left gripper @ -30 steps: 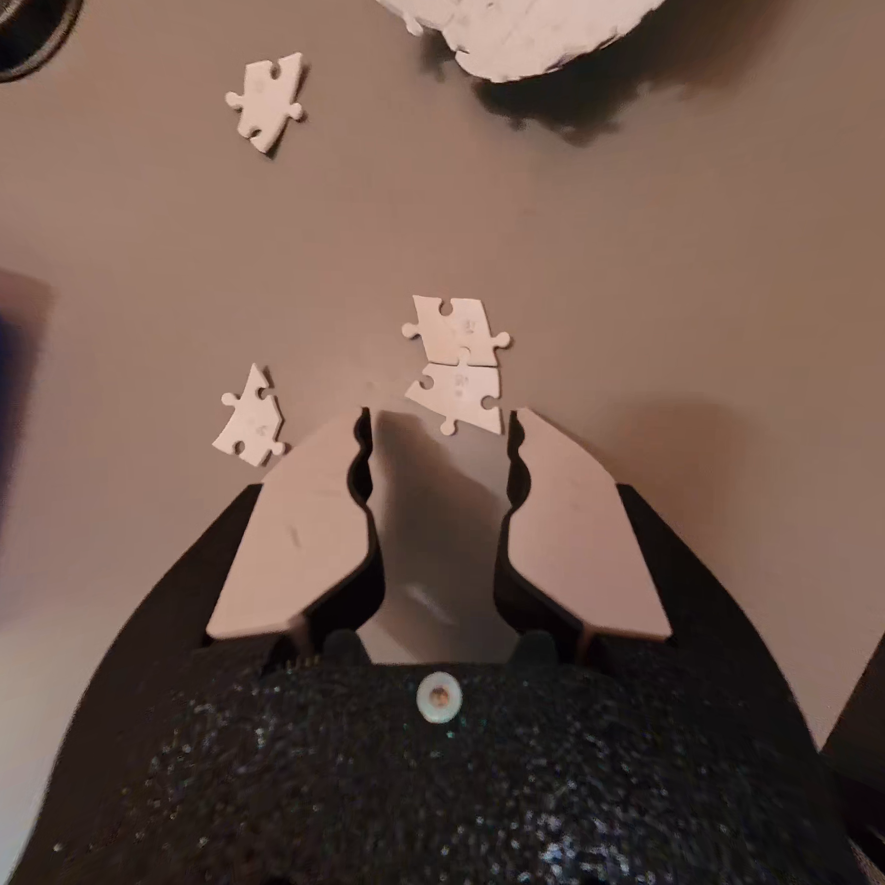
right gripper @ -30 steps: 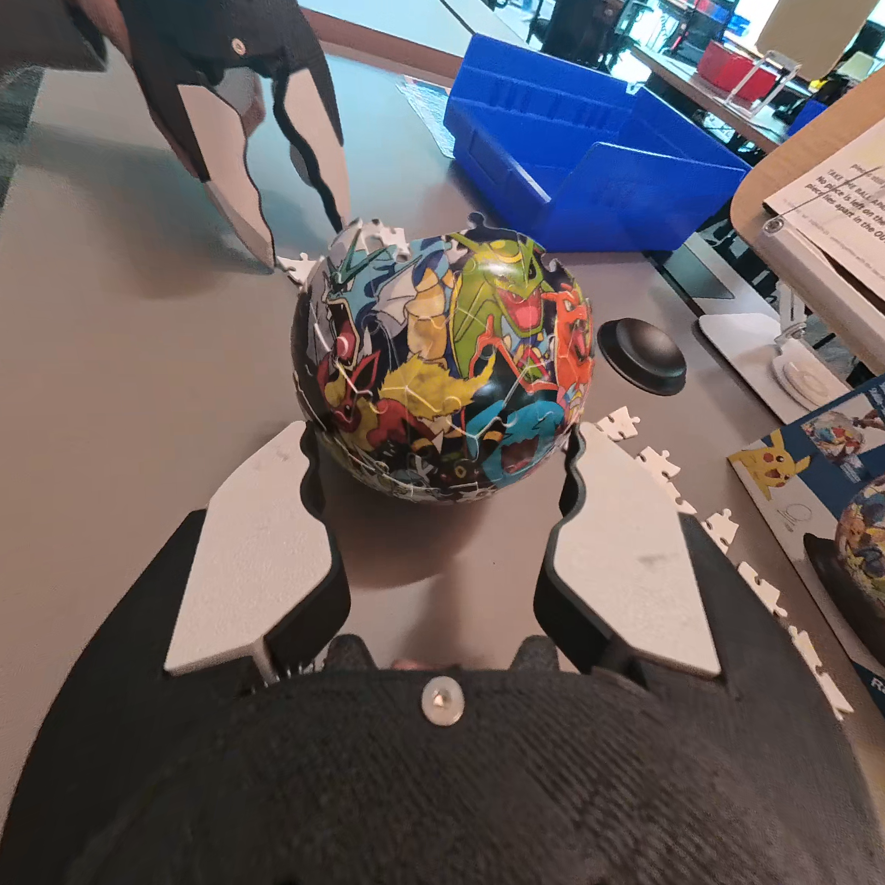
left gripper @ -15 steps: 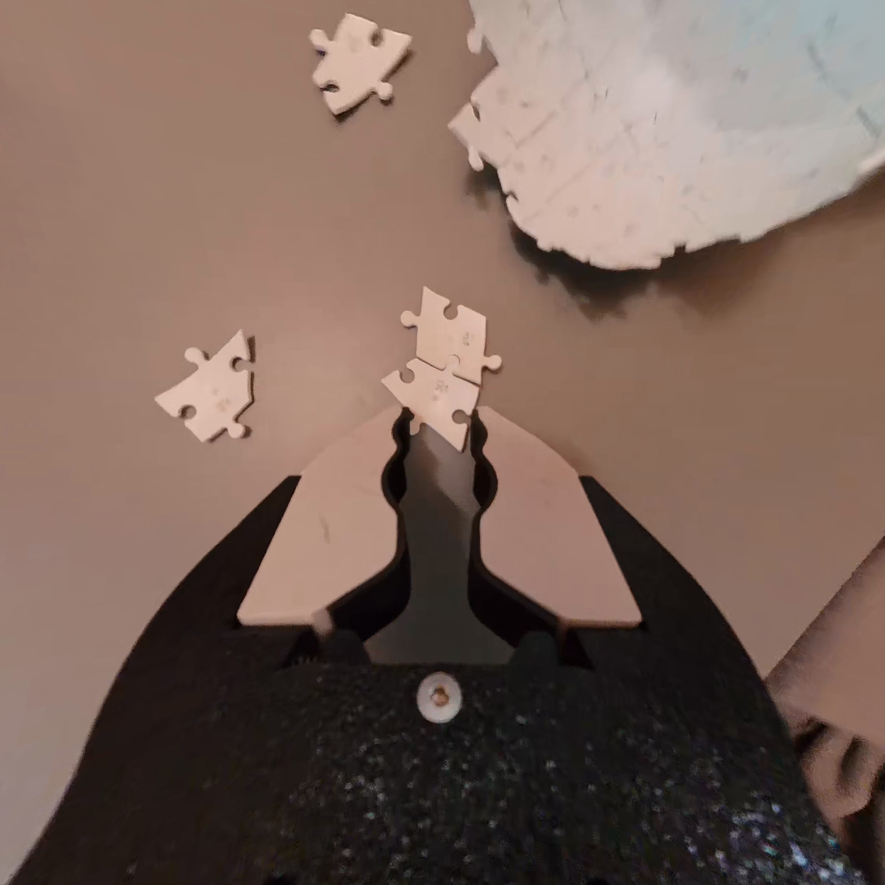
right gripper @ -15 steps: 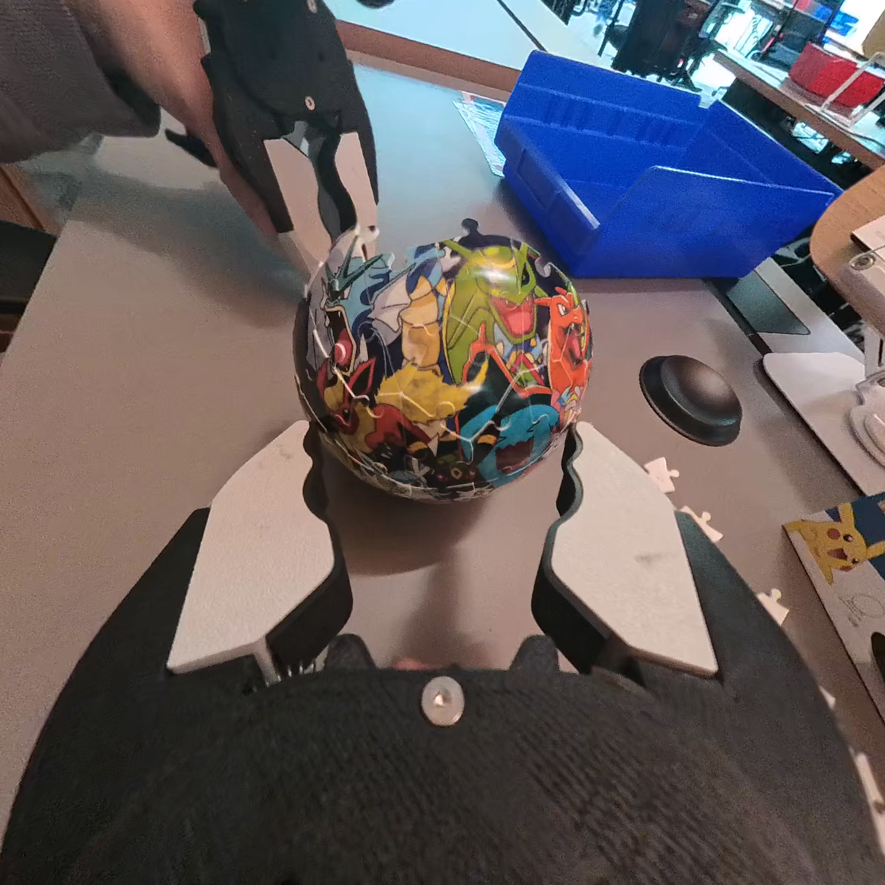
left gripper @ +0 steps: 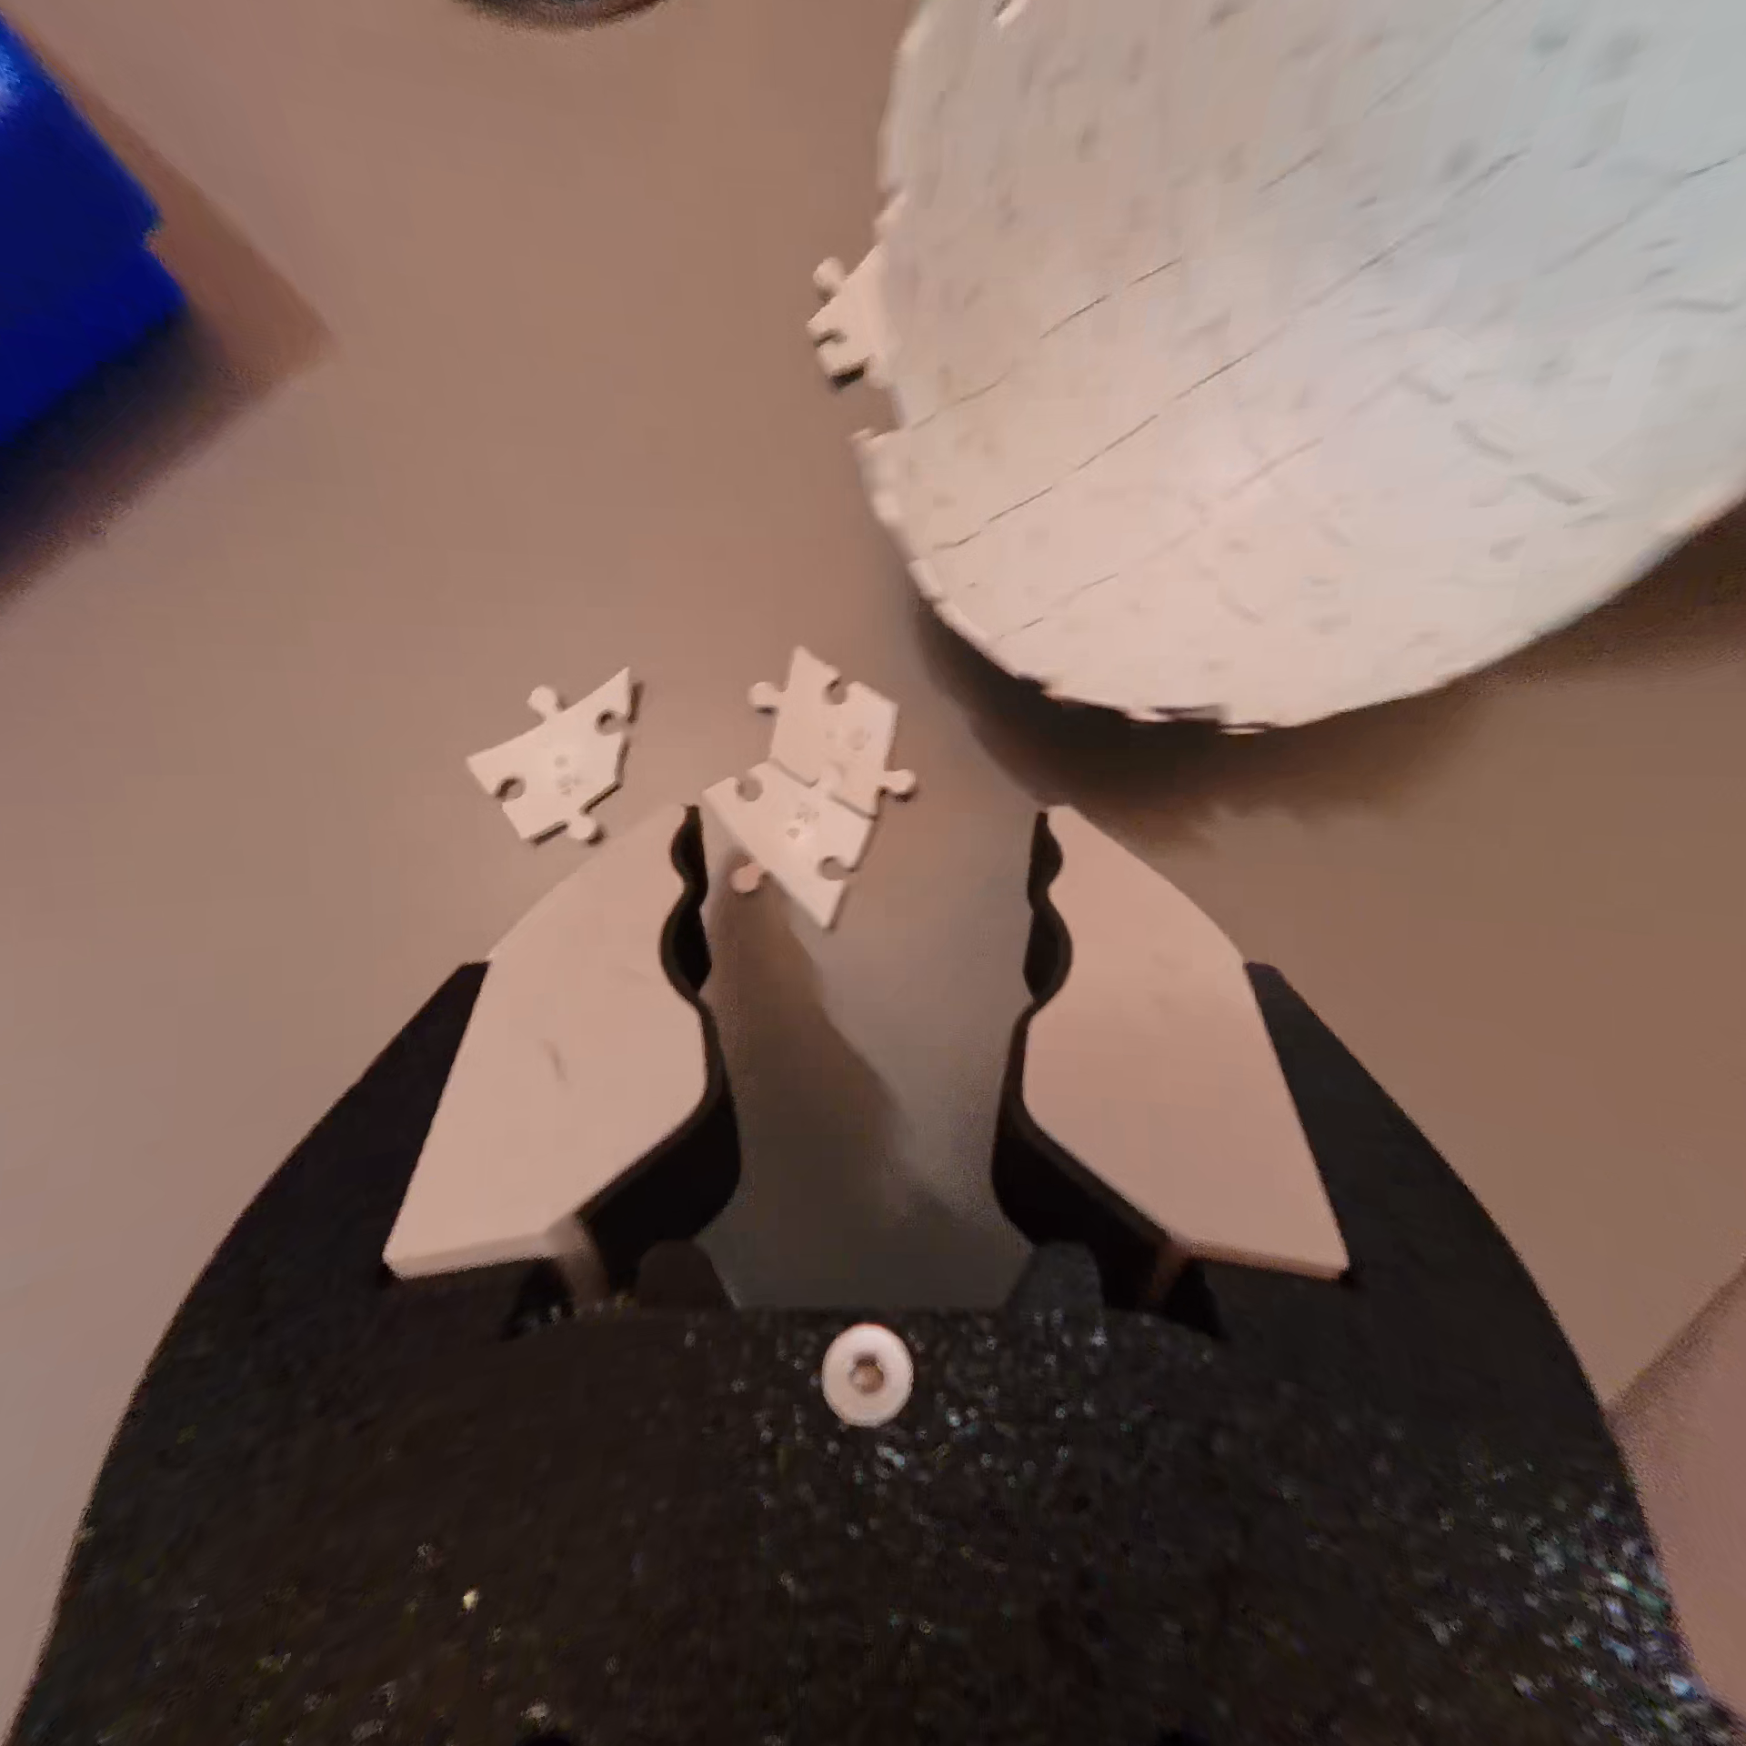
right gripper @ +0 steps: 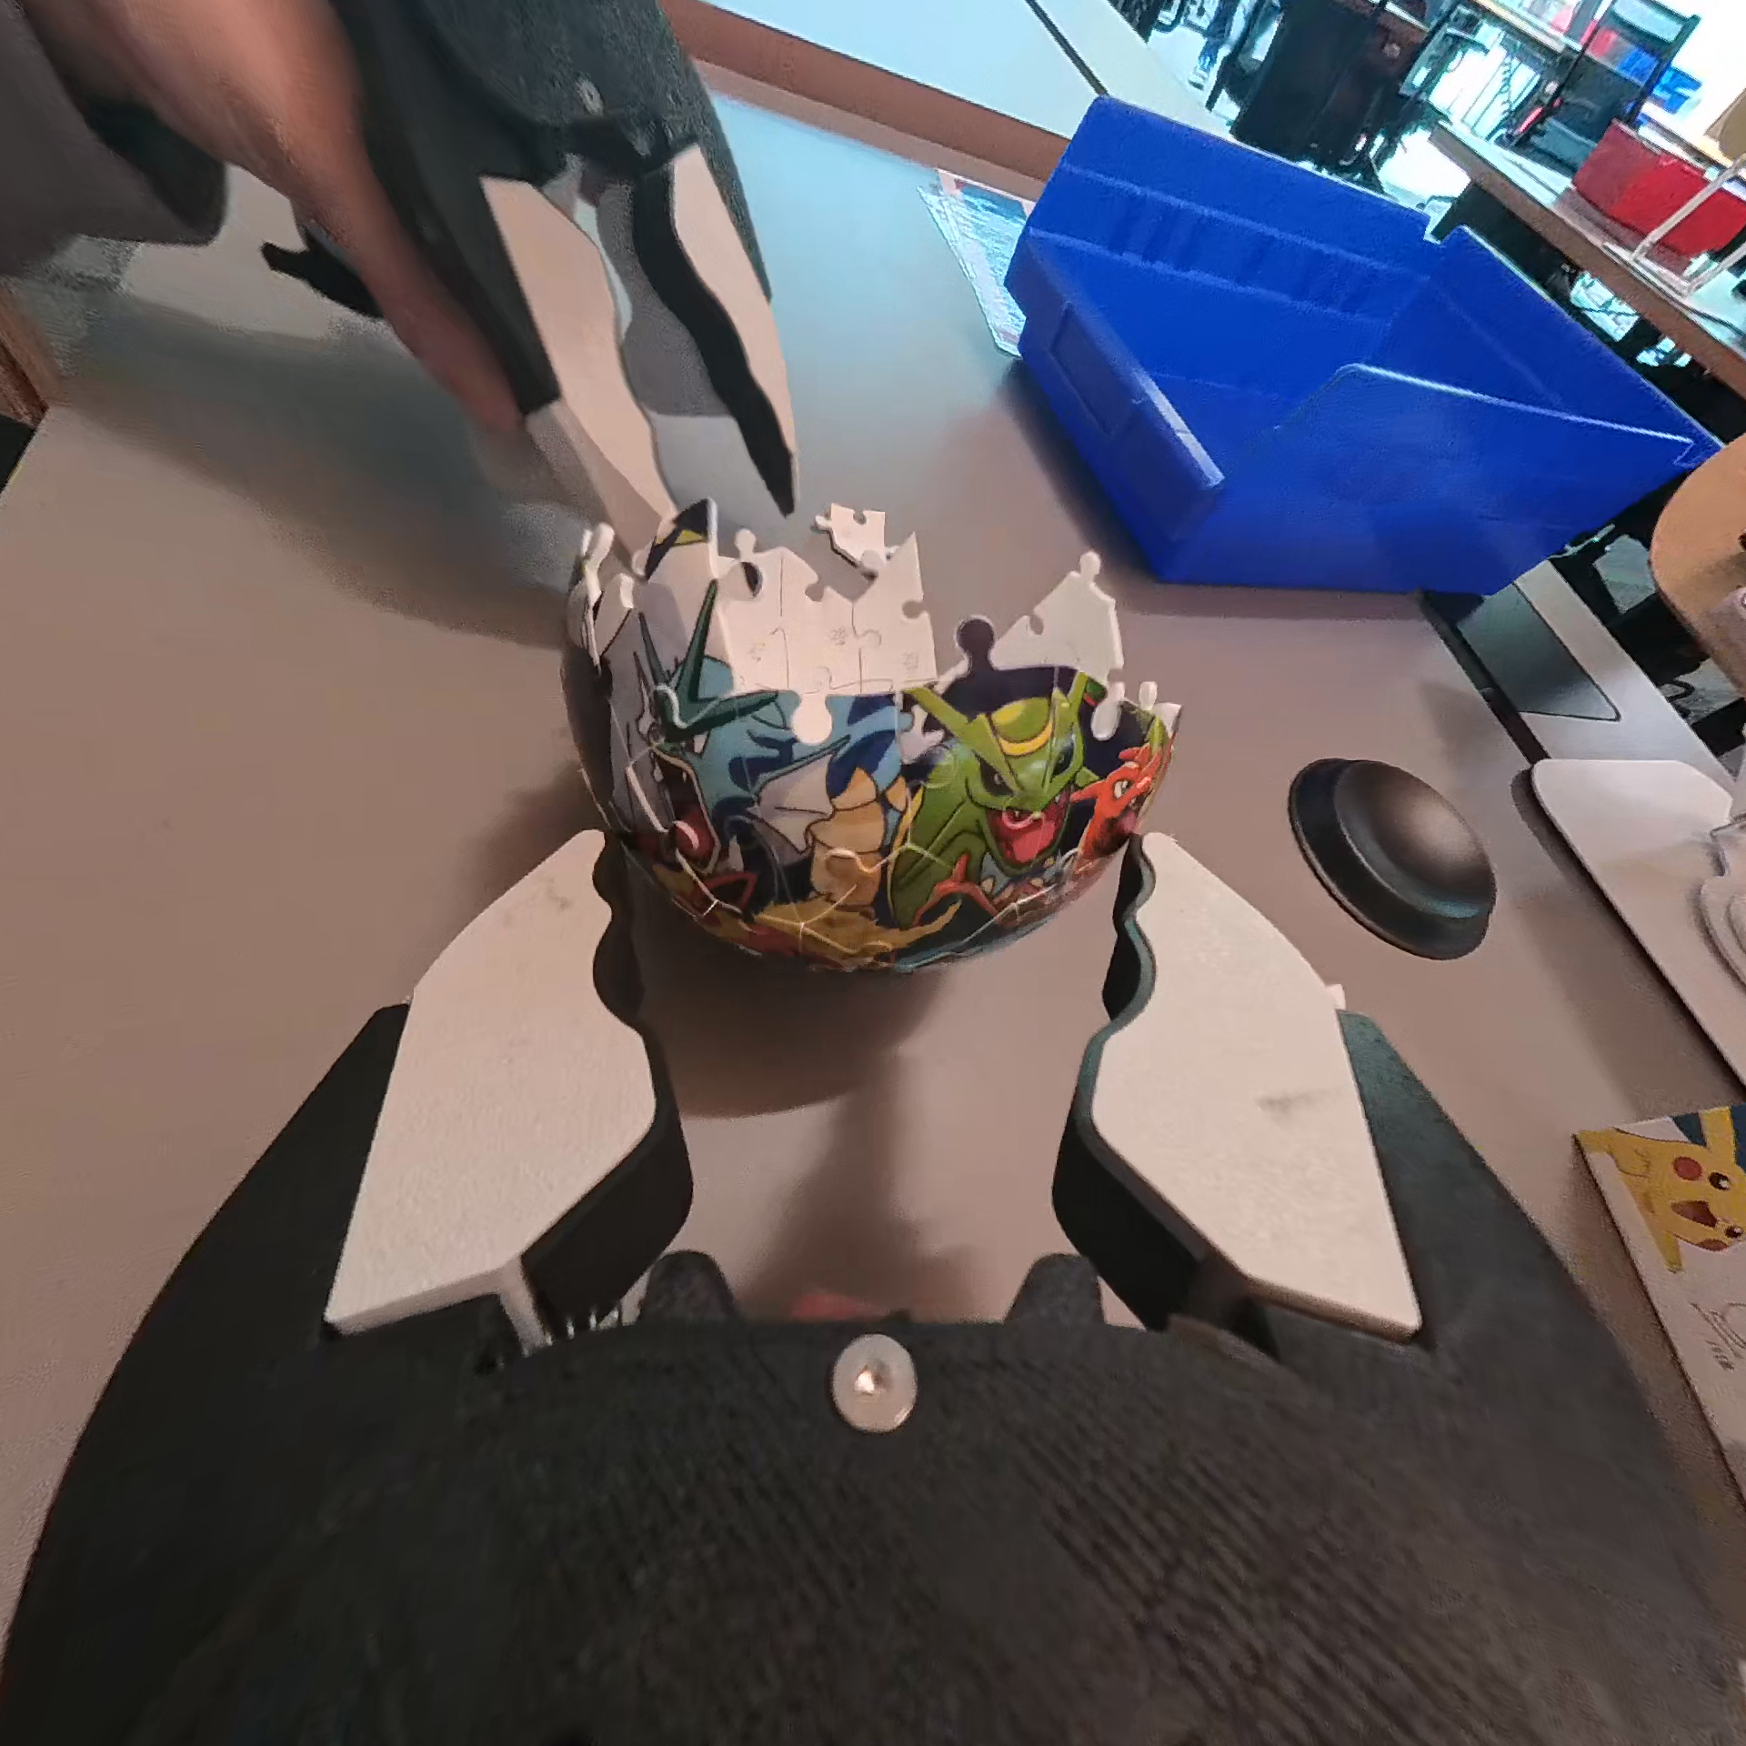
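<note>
A colourful puzzle ball, open at the top with a jagged rim and white inside, rests on the grey table. My right gripper has a fingertip pressed on each side of it. In the left wrist view the ball's white inside fills the upper right. My left gripper is open just above the table. Two joined white pieces lie by its left fingertip, and a single piece lies left of them. The left gripper also shows behind the ball, beside a loose piece.
A blue bin stands at the back right and also shows in the left wrist view. A black round stand, a white pad and a printed box lie to the right. A hand holds the left gripper.
My left gripper narrowed on the joined pieces, then opened wide; the pieces lie by its left finger. My right view has tipped downward, so the ball's open top now shows.
</note>
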Motion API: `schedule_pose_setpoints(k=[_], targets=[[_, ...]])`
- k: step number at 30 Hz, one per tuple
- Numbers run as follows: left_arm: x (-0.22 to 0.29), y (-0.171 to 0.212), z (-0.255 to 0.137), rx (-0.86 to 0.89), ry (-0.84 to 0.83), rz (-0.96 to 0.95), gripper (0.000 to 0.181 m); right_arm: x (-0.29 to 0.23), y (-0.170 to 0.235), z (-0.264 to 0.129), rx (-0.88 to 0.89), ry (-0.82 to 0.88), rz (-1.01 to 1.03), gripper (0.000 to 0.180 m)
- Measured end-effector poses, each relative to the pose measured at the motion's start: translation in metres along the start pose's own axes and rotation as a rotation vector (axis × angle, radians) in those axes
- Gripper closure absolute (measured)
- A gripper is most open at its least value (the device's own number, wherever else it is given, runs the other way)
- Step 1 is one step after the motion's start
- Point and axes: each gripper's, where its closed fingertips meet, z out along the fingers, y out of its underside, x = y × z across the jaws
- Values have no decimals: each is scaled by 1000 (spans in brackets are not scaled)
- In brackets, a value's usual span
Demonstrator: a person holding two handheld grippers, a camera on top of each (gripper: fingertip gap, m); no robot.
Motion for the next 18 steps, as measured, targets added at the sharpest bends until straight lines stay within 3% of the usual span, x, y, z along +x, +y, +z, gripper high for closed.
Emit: schedule_pose_setpoints(k=[1,4,7,14,18], targets=[[9,-4,-2,34,26,26,114,-1,1,1,-1,-4,3,81],[41,-10,3,103,92,112,104,-4,6,4,-1,-21,14,76],[52,-10,18,65,95,111,92,-3,10,7,-3,-23,7,71],[66,-28,31,150,176,-10,94,3,11,16,26,7,30,59],[67,-33,35,149,190,-85,96,9,25,27,-87,56,2,45]])
